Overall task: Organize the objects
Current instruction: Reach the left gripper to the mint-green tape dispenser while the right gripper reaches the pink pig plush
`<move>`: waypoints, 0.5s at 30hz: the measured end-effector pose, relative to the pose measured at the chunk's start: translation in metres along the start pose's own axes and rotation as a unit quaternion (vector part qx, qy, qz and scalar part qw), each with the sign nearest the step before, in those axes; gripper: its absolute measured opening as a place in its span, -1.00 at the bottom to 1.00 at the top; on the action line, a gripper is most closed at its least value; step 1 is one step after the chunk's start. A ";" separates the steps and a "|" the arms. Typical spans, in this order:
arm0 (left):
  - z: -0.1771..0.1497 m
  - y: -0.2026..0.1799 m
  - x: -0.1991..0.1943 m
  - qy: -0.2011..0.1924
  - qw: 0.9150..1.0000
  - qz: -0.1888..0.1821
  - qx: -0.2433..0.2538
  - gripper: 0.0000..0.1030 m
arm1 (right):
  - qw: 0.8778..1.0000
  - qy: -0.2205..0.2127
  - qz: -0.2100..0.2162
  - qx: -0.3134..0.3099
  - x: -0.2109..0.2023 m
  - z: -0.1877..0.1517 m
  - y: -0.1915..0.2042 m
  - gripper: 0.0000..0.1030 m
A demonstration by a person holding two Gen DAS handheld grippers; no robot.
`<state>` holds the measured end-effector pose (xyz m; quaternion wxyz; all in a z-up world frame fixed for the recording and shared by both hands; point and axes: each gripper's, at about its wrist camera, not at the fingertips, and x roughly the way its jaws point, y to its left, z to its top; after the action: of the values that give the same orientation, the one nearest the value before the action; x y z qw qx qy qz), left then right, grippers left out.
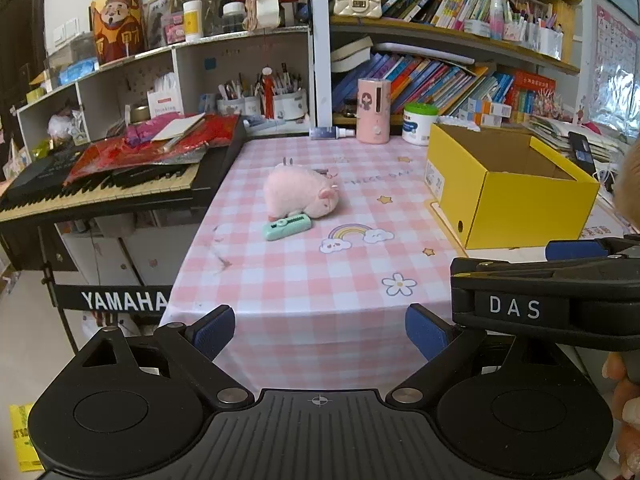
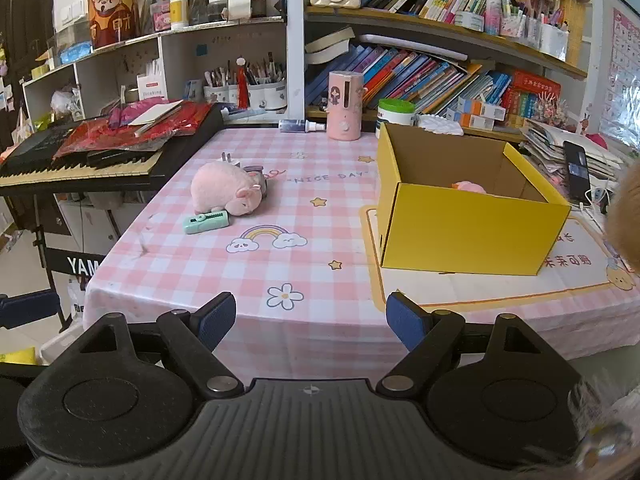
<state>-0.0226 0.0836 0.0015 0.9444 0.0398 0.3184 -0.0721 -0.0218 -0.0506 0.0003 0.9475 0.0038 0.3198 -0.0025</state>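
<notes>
A pink plush pig [image 1: 302, 194] [image 2: 226, 192] lies on the pink checked tablecloth [image 1: 304, 280] [image 2: 248, 276]. A mint-green stapler-like case [image 1: 287, 227] [image 2: 206, 222] rests against its front. Behind the pig a white plug [image 2: 227, 158] and a small grey item [image 2: 258, 171] show. The yellow cardboard box [image 1: 516, 196] [image 2: 472, 228] stands open on the right, a pink object [image 2: 470, 187] inside it. My left gripper [image 1: 320, 332] is open and empty before the table's near edge. My right gripper [image 2: 310, 320] is open and empty too; its body [image 1: 548, 300] shows in the left wrist view.
A Yamaha keyboard [image 1: 100, 192] [image 2: 80, 168] piled with red bags stands left of the table. At the back are a pink dispenser [image 1: 374, 111] [image 2: 346, 105], a spray bottle [image 2: 300, 125], a white tub [image 1: 418, 124] and bookshelves [image 1: 440, 76]. A phone [image 2: 578, 176] lies right of the box.
</notes>
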 end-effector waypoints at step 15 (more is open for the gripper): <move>0.018 0.007 0.046 0.026 0.999 0.018 -0.019 0.82 | 0.999 0.024 0.024 -0.012 0.051 0.022 0.000 0.59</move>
<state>0.0254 0.0830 -0.0124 0.9375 0.0297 0.3434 -0.0483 0.0327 -0.0505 -0.0131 0.9392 -0.0003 0.3424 0.0240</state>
